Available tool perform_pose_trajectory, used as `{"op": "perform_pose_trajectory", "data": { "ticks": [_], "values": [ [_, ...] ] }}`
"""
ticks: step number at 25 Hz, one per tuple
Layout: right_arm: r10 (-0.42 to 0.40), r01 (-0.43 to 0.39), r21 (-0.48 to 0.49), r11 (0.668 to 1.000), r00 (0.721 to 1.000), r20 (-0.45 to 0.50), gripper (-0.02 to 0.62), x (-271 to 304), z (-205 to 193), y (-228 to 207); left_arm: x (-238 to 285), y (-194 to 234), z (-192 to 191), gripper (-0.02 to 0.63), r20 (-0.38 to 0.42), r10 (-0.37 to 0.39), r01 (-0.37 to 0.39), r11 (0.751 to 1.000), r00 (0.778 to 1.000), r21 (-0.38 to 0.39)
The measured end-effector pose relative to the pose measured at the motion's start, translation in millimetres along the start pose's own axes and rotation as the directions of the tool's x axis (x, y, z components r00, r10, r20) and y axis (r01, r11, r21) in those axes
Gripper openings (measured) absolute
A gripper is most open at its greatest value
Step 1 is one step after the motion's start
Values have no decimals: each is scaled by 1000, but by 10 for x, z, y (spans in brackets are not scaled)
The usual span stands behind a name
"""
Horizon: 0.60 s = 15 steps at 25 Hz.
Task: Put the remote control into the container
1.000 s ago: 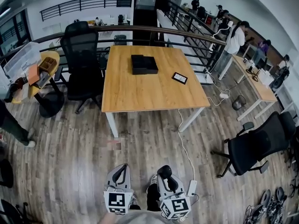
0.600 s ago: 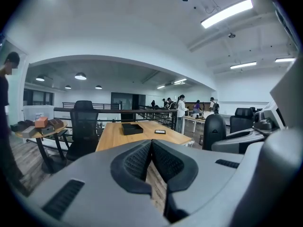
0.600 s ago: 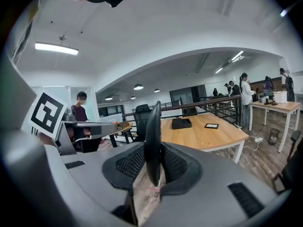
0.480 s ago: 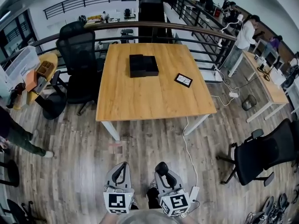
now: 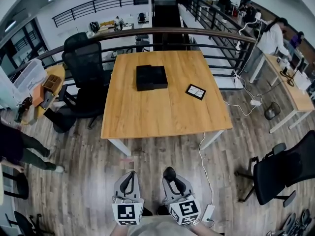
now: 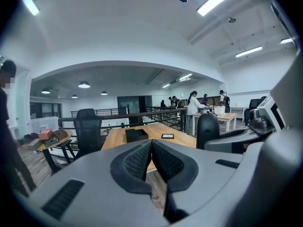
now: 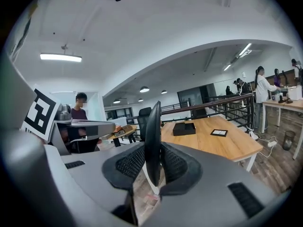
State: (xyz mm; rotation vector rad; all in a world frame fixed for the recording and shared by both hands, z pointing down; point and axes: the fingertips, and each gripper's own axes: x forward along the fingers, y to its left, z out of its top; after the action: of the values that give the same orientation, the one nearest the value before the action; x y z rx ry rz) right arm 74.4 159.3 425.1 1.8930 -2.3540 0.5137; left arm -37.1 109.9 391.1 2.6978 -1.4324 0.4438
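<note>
At the bottom of the head view, you carry both claws low and close to your body, side by side above the wooden floor (image 5: pixel 88 181) and well apart from the worktop (image 5: pixel 162 114) ahead. Held upright and pointing forward, they likely keep the load steady while you stand short of the worktop.

Right claw (image 5: pixel 173 180): closed onto the remote control (image 7: pixel 153 136), a slim black bar seen edge-on. The ribbed pads pinch it near its lower end, so most of it stands up above the jaws. This upright hold probably leaves the free end ready to be lowered into a box.

Left claw (image 5: pixel 129 178): pads pressed together with nothing between them. It hangs idle just beside the right one.

Container (image 5: pixel 151 77): a low black box toward the far side of the worktop. A small dark tile (image 5: pixel 196 91) with a pale face lies to its right, apart from it. A black office chair (image 5: pixel 86 63) stands at the worktop's left edge.

Judged from this, the carry is under way and the placing is not yet begun. You need to close the distance first.
</note>
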Motion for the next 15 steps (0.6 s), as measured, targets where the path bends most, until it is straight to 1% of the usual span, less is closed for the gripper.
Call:
{"op": "perform_pose_trajectory", "data": {
  "ticks": [4,9,11,15],
  "values": [
    [-27,27,16,1000,1000,15,110,96,101,-269,193,-26,93,14,3,7,-7,1000,1000,0],
    [-30,30,13,999,1000,-8,110,288,104,-477,504,31,52,14,-13,18,-18,999,1000,-26],
    [-42,42,12,999,999,-21,110,377,75,-572,680,25,43,14,-13,2,-2,999,1000,-32],
    [-93,93,-3,996,995,-44,110,648,125,-871,1213,-9,93,14,-12,-67,66,997,998,-34]
  ]
}}
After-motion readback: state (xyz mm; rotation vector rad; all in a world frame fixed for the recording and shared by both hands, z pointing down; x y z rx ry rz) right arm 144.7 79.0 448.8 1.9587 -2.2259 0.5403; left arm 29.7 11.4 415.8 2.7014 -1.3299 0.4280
